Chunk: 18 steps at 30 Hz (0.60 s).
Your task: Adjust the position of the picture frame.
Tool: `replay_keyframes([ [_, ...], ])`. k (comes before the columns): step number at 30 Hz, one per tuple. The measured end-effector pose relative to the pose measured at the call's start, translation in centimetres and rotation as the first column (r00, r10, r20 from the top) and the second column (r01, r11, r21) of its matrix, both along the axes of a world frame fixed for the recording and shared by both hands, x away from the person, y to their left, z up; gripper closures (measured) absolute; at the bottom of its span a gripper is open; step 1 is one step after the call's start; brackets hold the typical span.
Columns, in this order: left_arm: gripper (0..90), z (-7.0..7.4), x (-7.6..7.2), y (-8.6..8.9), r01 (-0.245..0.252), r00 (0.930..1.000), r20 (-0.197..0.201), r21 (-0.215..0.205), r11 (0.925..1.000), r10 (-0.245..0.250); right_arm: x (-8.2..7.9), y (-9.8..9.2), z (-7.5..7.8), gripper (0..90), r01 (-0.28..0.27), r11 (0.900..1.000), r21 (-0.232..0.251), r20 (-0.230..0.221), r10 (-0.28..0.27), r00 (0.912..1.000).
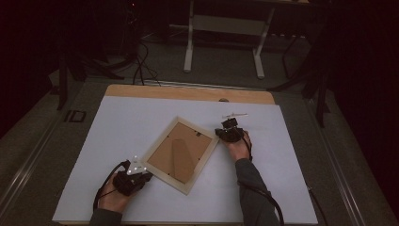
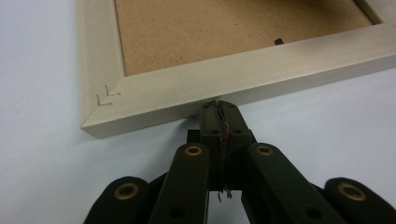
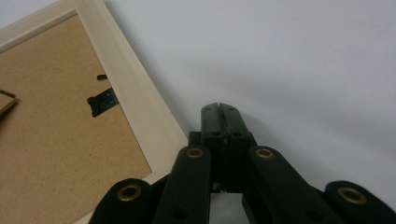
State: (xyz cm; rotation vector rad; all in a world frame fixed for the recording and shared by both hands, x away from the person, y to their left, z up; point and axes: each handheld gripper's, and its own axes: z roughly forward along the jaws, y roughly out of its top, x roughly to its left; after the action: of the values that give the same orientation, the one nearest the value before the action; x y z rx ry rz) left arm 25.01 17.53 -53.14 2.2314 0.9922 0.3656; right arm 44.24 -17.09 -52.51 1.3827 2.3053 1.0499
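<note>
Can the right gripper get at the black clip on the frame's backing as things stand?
Probably yes: right gripper, shut, sits beside the frame; the clip lies exposed just past the rail.

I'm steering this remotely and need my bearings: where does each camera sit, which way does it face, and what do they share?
High view: above the person's side, facing forward and down on the white table; both forearms, the left gripper and right gripper enter from below.
Left gripper view: rides the left gripper, shut jaws meeting the picture frame edge.
Right gripper view: rides the right gripper, shut beside the frame's corner.
All three share the back-up frame.
</note>
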Motion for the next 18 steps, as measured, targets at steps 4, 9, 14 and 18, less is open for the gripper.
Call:
replay_keyframes([
  [4, 90.0, 0.0, 0.0, -0.2, -0.010, 0.9999, 0.000, 0.004, 0.9999, 0.010, -0.1, -0.2, 0.0, 89.8, -0.007, 1.000, 0.001, -0.001, 0.007, 1.0000],
  [9, 90.0, 0.1, 0.2, -0.6, -0.031, 0.9995, 0.000, 0.013, 0.9994, 0.031, -0.2, -0.4, -0.1, 89.9, -0.007, 1.000, 0.001, -0.012, 0.007, 0.9999],
  [14, 90.0, 0.1, 0.3, -0.9, -0.035, 0.9994, 0.006, 0.021, 0.9991, 0.035, -0.3, -0.6, -0.4, 89.9, -0.005, 1.000, 0.006, -0.025, 0.006, 0.9997],
  [18, 90.0, 0.1, 0.2, -1.3, -0.044, 0.9989, 0.019, 0.038, 0.9983, 0.043, -0.5, -0.9, -0.4, 89.9, -0.009, 1.000, 0.005, -0.028, 0.009, 0.9996],
])
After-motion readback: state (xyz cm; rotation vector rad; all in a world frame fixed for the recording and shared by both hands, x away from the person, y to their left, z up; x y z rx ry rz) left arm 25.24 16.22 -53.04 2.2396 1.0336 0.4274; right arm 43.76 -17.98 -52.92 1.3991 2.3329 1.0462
